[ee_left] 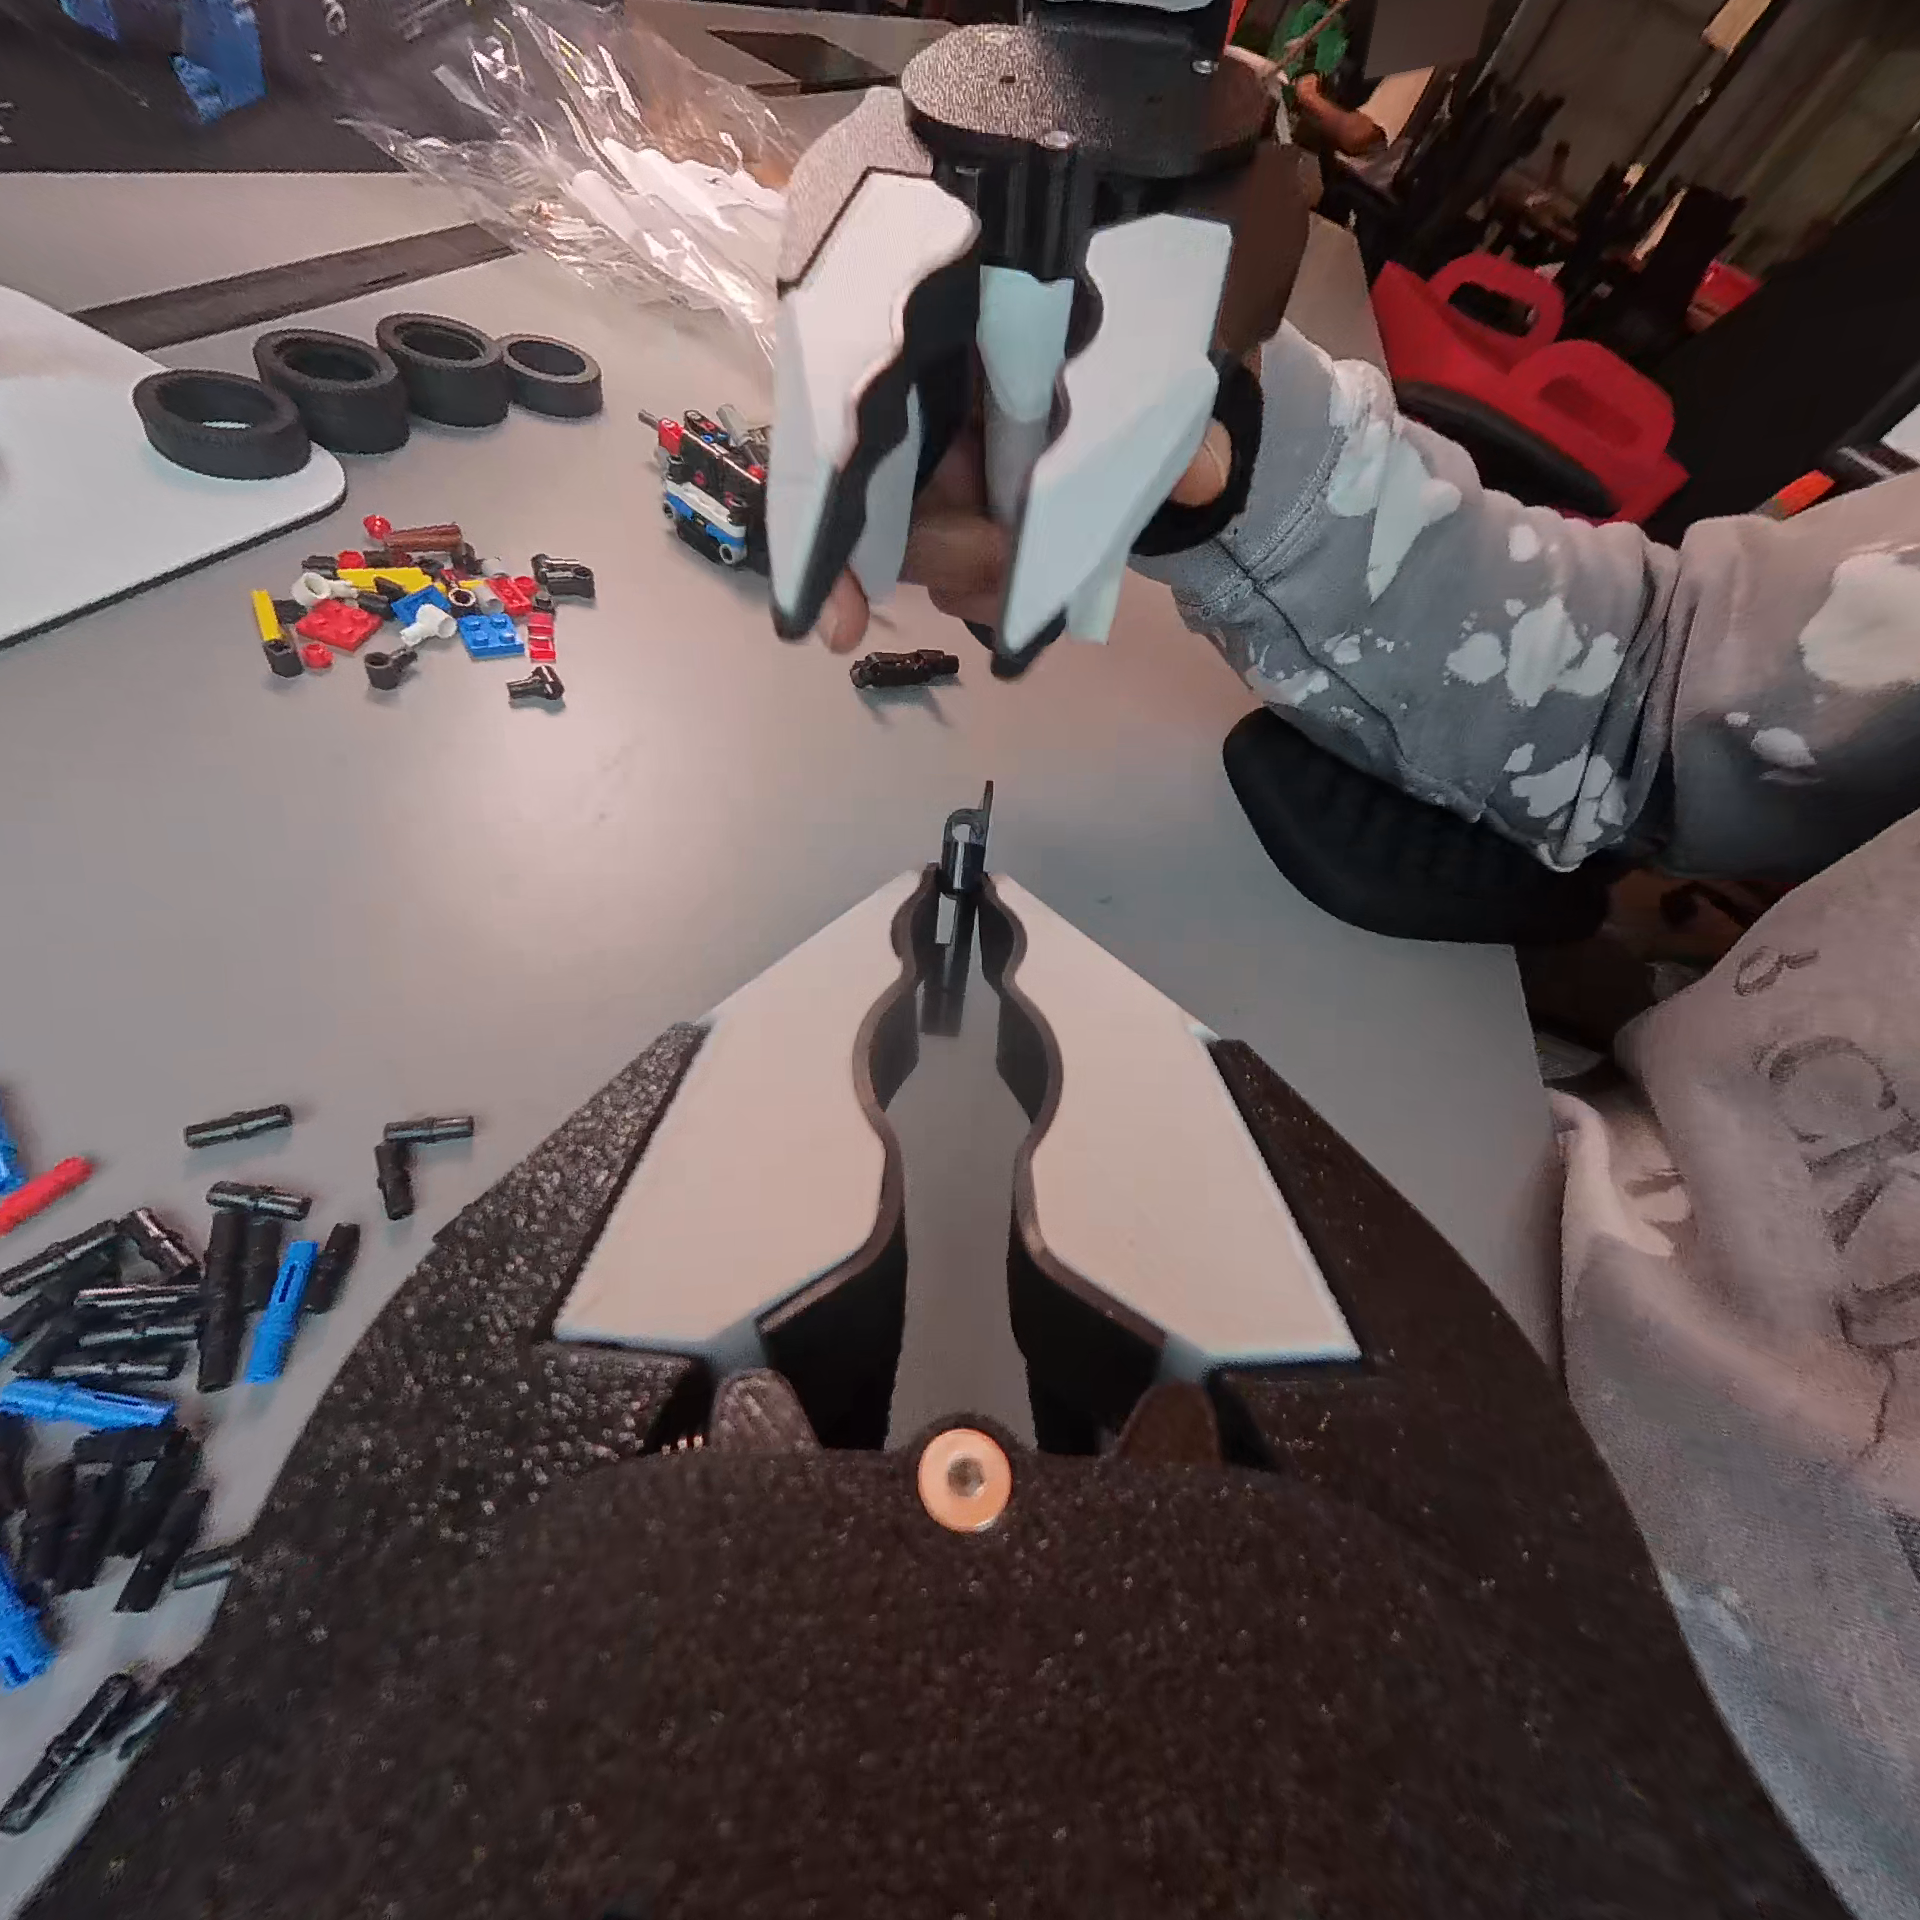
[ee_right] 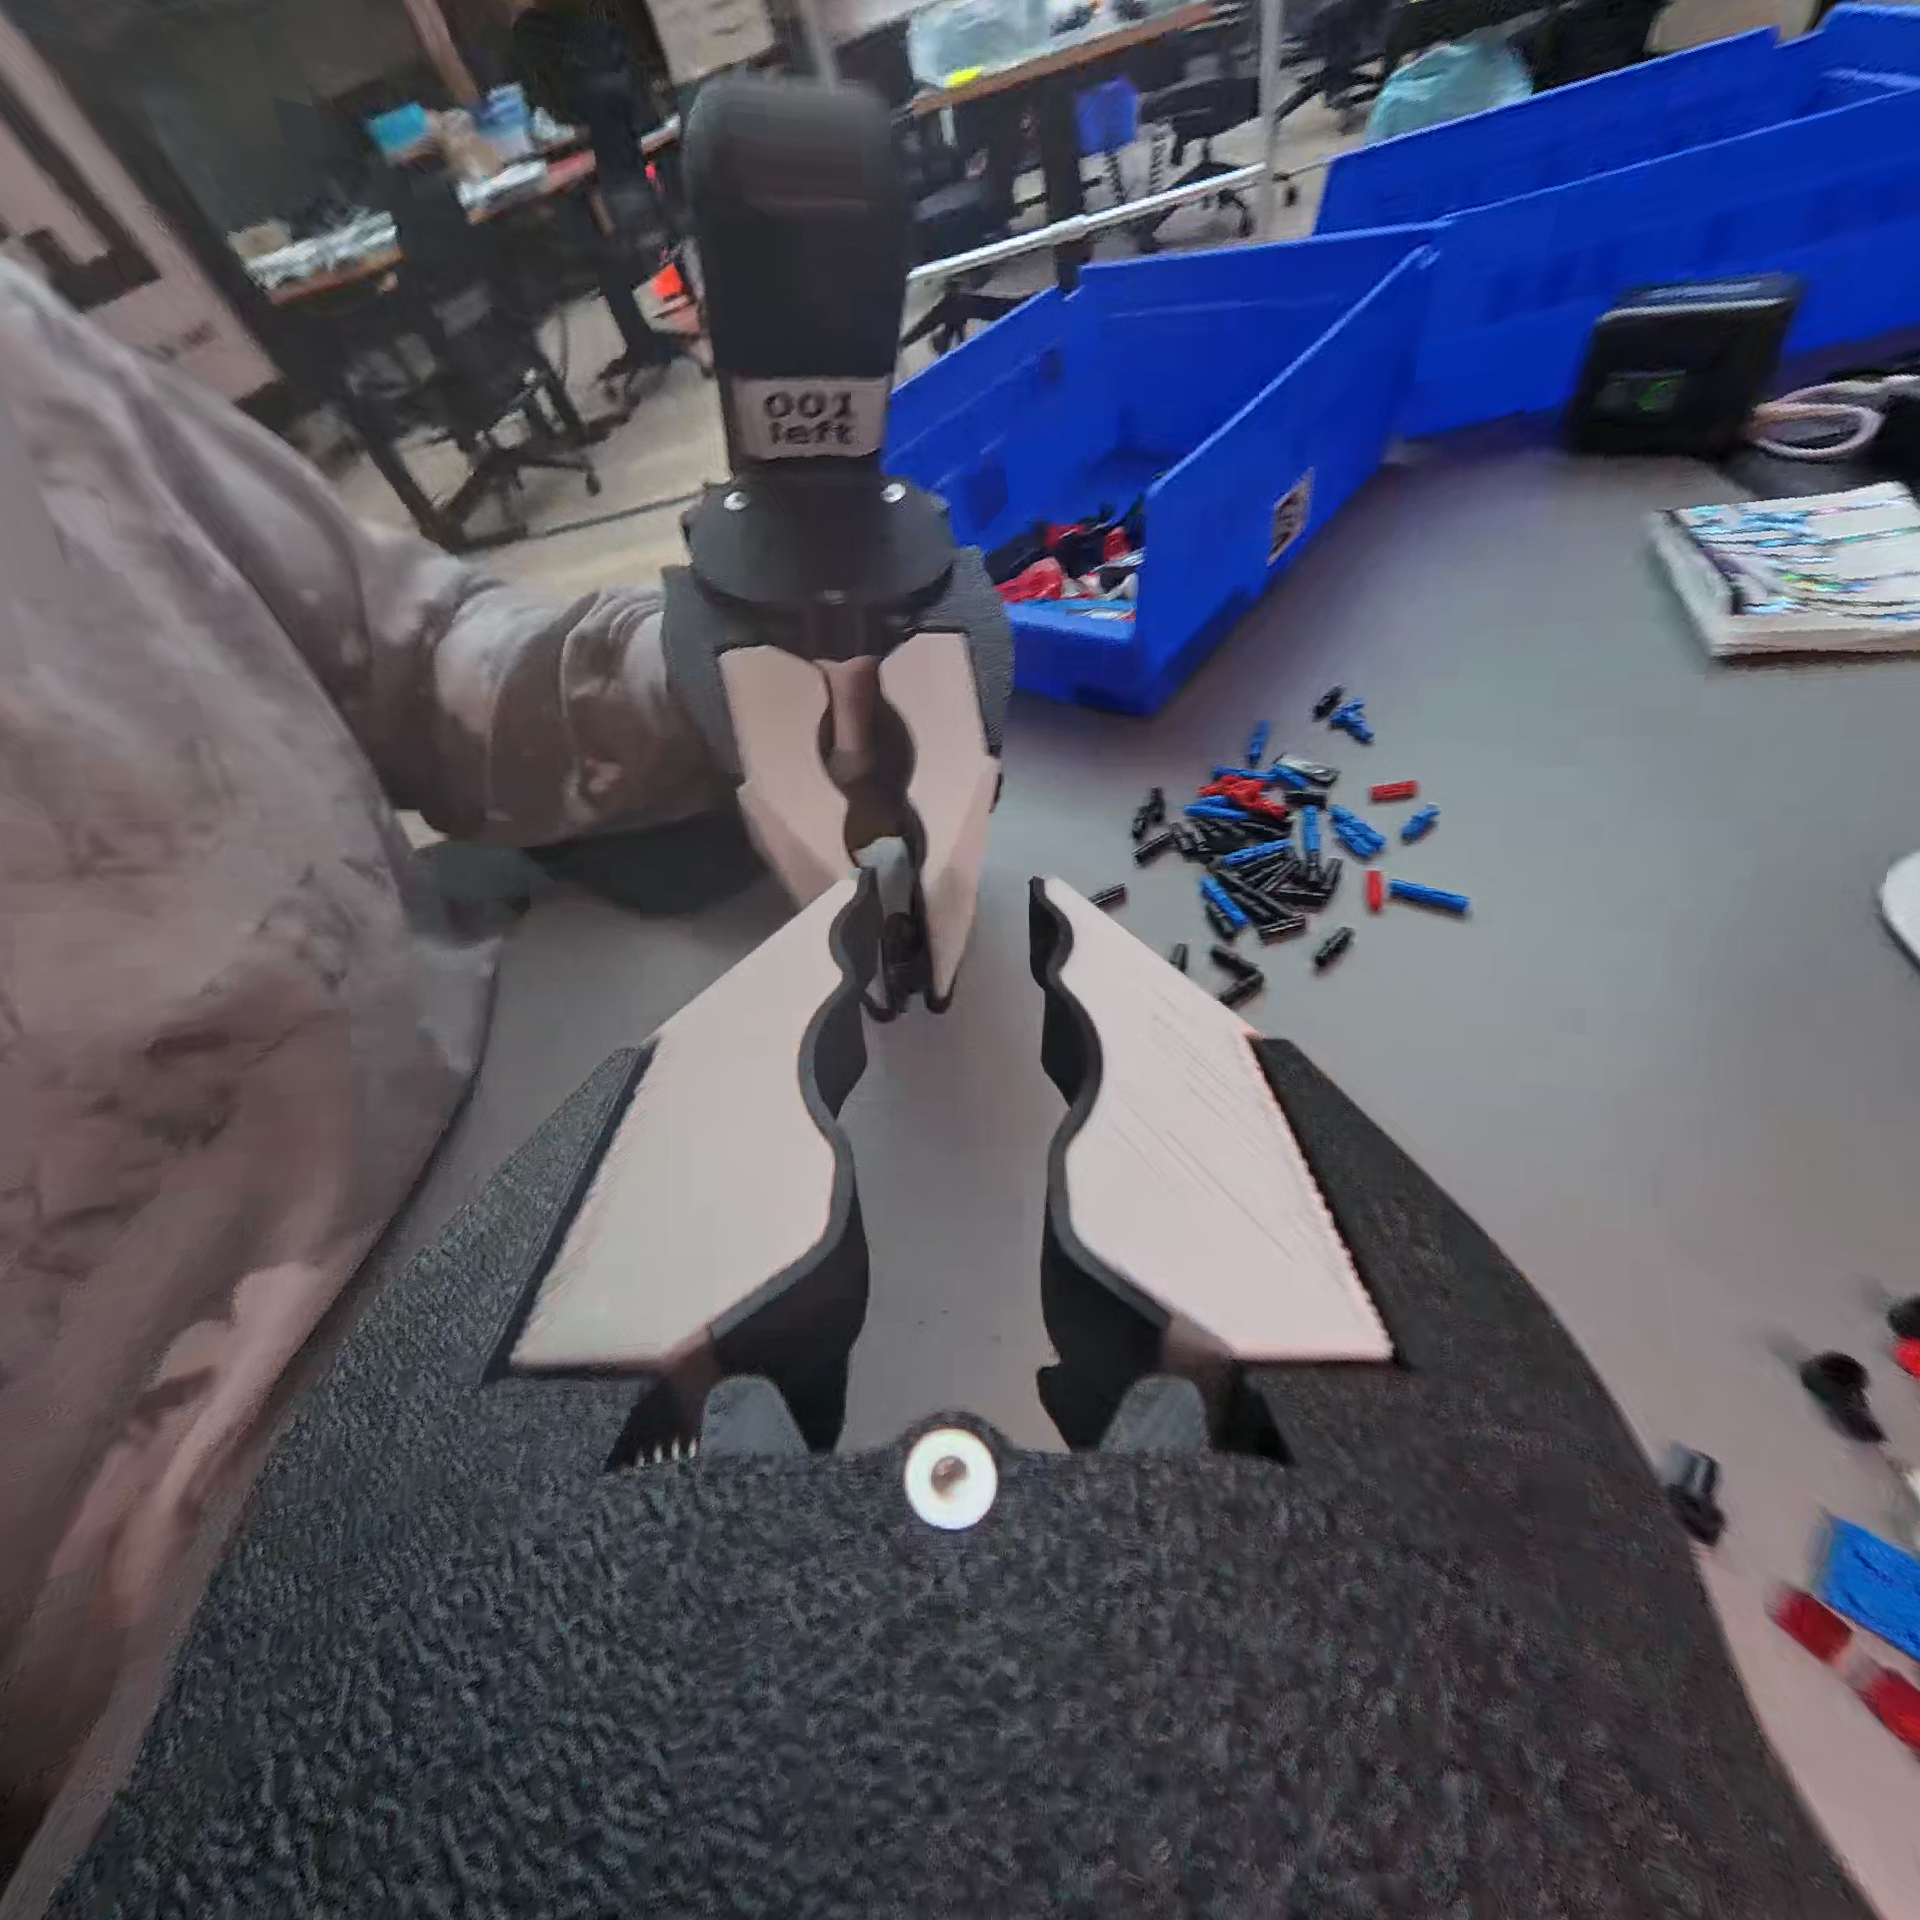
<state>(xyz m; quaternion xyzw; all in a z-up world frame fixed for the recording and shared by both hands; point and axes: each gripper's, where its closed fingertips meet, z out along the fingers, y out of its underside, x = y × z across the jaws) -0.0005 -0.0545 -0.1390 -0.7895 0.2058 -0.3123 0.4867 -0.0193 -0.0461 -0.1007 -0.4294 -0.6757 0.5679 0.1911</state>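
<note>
My left gripper (ee_left: 956, 883) is shut on a thin black connector piece (ee_left: 957, 914) that stands up between its tips, above the grey table (ee_left: 623, 852). My right gripper (ee_left: 904, 642) hangs ahead of it, pointing down, open and empty. A loose black connector (ee_left: 904, 668) lies on the table just below its tips. In the right wrist view my right gripper (ee_right: 948, 902) is open. The left gripper (ee_right: 909, 977) points down just beyond its left fingertip (ee_right: 854, 914), holding the black piece (ee_right: 896, 940).
A small part-built brick assembly (ee_left: 712, 488), a pile of coloured bricks (ee_left: 416, 603), several black tyres (ee_left: 364, 384) and a plastic bag (ee_left: 582, 156) lie ahead. Black and blue pins (ee_right: 1268, 842) are scattered by blue bins (ee_right: 1195, 499). A booklet (ee_right: 1787, 566) lies at the right.
</note>
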